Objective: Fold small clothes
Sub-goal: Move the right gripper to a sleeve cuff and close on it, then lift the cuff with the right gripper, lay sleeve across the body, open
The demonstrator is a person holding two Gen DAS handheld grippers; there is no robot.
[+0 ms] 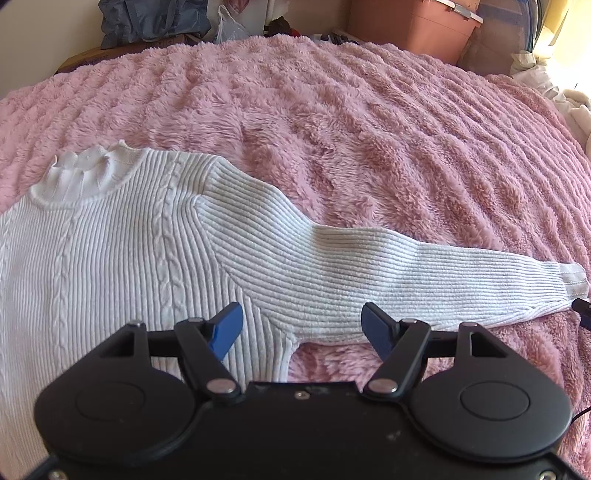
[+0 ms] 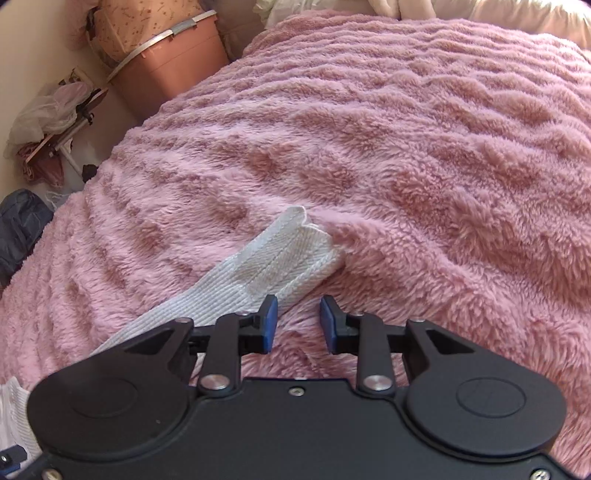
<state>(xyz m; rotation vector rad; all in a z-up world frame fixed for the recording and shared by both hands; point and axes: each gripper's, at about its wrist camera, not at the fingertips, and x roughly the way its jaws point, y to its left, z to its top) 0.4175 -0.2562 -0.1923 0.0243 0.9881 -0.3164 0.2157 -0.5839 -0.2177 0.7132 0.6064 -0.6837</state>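
Note:
A small white ribbed sweater lies flat on a pink fluffy blanket, collar at the far left, one sleeve stretched out to the right. My left gripper is open and empty, hovering over the armpit where the sleeve joins the body. In the right wrist view the sleeve's cuff lies just ahead and left of my right gripper, which is open and empty, its left finger over the sleeve's edge.
The blanket covers the bed. A pink storage box and bags stand beyond the bed's far edge. White bedding lies at the right edge.

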